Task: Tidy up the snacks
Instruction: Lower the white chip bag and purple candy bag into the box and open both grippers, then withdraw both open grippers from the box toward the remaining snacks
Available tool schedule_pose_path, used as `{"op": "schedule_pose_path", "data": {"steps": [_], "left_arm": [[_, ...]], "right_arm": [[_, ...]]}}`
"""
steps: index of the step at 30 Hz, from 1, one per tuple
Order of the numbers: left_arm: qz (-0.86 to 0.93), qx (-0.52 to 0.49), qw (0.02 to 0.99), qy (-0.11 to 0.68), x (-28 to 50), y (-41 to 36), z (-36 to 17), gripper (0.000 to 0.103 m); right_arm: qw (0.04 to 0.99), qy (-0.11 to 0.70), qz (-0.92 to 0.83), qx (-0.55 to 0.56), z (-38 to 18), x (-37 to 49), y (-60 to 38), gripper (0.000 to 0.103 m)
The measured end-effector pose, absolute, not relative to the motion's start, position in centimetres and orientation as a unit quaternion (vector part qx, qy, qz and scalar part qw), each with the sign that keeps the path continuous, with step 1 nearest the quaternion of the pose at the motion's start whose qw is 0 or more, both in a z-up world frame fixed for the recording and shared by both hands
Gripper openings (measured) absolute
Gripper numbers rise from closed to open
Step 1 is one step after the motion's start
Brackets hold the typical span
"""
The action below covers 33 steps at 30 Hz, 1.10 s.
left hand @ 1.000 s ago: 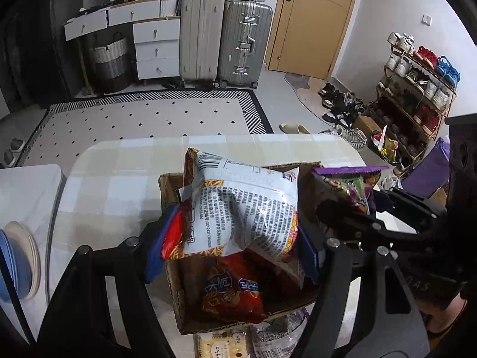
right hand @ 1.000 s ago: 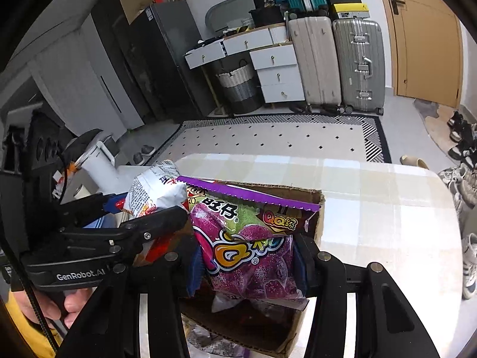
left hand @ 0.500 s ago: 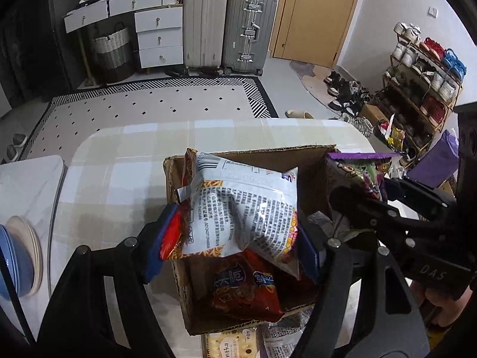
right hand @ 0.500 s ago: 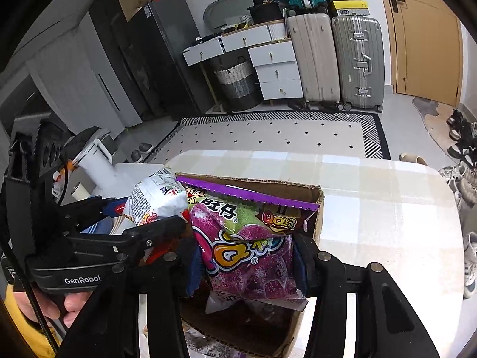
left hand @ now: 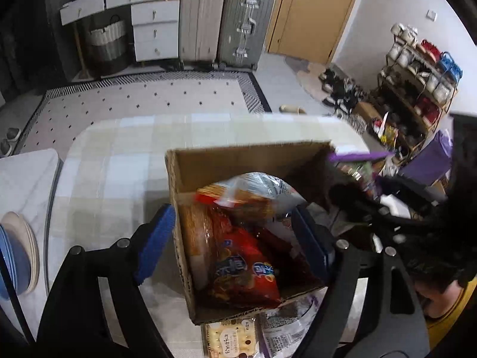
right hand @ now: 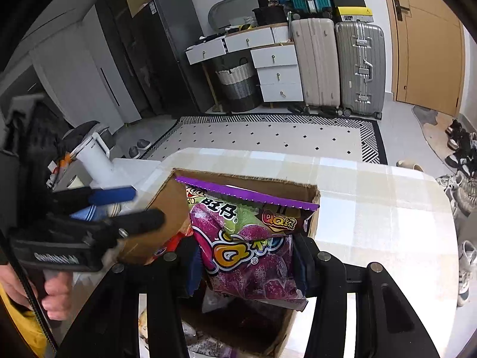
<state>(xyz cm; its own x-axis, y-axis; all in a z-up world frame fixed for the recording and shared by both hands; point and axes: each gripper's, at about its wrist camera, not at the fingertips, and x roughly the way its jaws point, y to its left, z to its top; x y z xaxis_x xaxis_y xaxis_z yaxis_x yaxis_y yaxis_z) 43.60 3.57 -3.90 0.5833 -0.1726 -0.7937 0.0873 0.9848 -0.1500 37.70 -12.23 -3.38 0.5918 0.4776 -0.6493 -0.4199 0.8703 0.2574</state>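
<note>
Left gripper (left hand: 232, 235) spread wide, straddling the cardboard box's (left hand: 238, 161) left wall above a silver snack bag (left hand: 262, 188); right gripper (right hand: 247, 265) clamps the purple candy bag (right hand: 250, 238) over the box's rim

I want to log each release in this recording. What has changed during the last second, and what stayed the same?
The left gripper opened and let go of the white snack bag, which dropped into the cardboard box onto the red packet. The right gripper stays shut on the purple candy bag above the box.
</note>
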Motion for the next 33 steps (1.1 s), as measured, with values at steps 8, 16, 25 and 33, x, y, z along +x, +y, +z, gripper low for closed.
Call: {"op": "schedule_pose_path", "data": {"steps": [8,16,25,33], "left_arm": [[-0.061,-0.052,0.892,0.445,41.7,4.3,-2.8,0.081],[-0.045,-0.033,0.895,0.443,40.3,4.2,-2.4,0.081],[-0.042,-0.029,0.897,0.440,38.6,4.6,-1.3,0.081],[-0.041,-0.033,0.900,0.432,36.2,4.9,0.1,0.081]], "right_arm": [[0.891,0.379,0.249,0.029,-3.1,37.9,-11.5,0.048],[0.889,0.389,0.241,0.017,-3.2,38.0,-10.7,0.054],[0.905,0.360,0.227,0.014,-1.3,37.1,-11.0,0.086],[0.912,0.335,0.234,0.002,1.1,34.1,-10.8,0.086]]}}
